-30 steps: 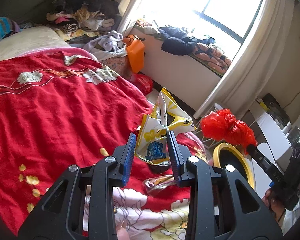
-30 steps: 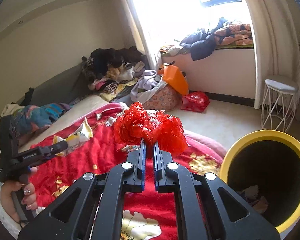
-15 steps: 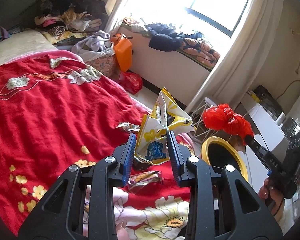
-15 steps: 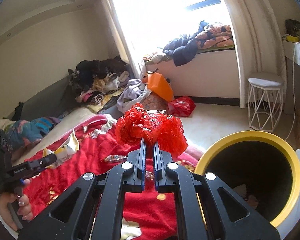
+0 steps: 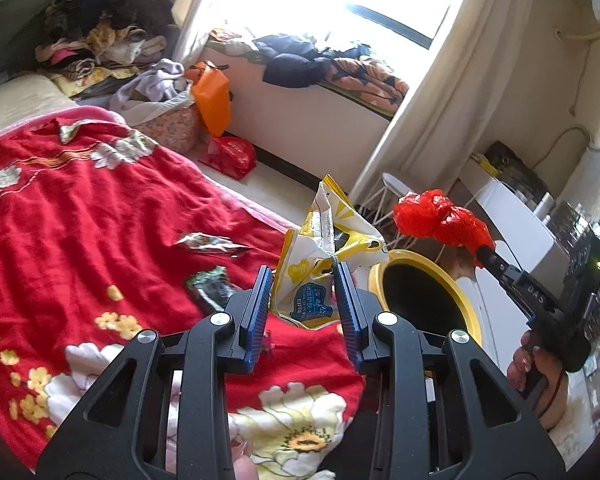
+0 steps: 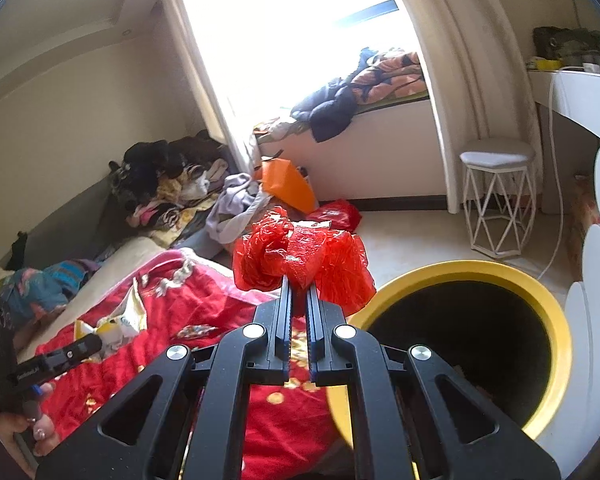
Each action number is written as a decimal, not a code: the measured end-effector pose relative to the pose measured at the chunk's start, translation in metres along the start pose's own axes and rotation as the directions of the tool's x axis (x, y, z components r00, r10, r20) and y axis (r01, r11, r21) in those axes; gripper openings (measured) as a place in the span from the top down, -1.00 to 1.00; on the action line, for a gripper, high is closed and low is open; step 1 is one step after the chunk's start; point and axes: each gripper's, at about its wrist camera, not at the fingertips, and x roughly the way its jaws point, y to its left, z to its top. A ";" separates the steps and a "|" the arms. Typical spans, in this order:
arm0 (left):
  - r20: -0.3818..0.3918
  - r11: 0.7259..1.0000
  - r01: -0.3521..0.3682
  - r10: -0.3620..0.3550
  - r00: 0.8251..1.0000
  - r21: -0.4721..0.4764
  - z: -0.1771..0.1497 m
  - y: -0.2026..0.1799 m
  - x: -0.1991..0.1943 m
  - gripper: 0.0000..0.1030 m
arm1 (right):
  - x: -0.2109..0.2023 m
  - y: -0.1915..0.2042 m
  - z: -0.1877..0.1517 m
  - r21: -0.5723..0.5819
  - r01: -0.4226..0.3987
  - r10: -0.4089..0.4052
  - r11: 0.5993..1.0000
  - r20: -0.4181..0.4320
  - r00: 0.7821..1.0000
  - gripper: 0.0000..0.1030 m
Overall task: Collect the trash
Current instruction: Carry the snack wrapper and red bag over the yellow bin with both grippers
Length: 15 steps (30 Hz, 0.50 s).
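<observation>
While sunlight pours through the window (image 6: 284,20), a red flowered blanket (image 5: 80,220) covers the bed, clothes are heaped on the far side, and a white stool (image 6: 498,196) stands on the pale floor. A yellow-rimmed bin (image 6: 540,300) sits just beside the bed's edge. Two small wrappers (image 5: 210,242) lie on the blanket.

The left gripper (image 5: 302,286) points forward and downward over the blanket, its blue fingers (image 5: 258,300) pinching a crumpled yellow snack bag (image 5: 320,264); the bag stands up out of the grip, long axis running up and away toward the window. The right gripper (image 6: 298,304) is angled slightly down, fingers nearly pressed together on a bunched red plastic bag (image 6: 300,256), which balloons above the tips, wider than tall, near the bin's rim. A hand (image 5: 536,364) grips the right handle.
</observation>
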 end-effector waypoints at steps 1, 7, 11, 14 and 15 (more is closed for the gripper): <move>-0.003 1.000 0.005 -0.005 1.000 0.005 0.000 -0.003 0.002 0.49 | -0.001 -0.004 0.000 0.006 0.007 -0.007 1.000 0.002 1.000 0.88; -0.017 0.999 0.022 -0.022 1.000 0.031 -0.003 -0.017 0.009 0.49 | -0.006 -0.021 -0.001 0.042 0.042 -0.042 0.998 0.005 0.999 0.88; -0.027 0.998 0.033 -0.031 0.999 0.050 -0.004 -0.027 0.015 0.49 | -0.006 -0.031 -0.001 0.055 0.071 -0.071 0.996 0.005 0.997 0.88; -0.034 0.997 0.041 -0.039 0.999 0.063 -0.005 -0.034 0.018 0.49 | -0.008 -0.037 -0.002 0.054 0.099 -0.099 0.994 0.003 0.995 0.88; -0.037 0.997 0.044 -0.042 0.998 0.068 -0.006 -0.037 0.019 0.49 | -0.008 -0.039 -0.003 0.056 0.109 -0.110 0.992 0.000 0.994 0.88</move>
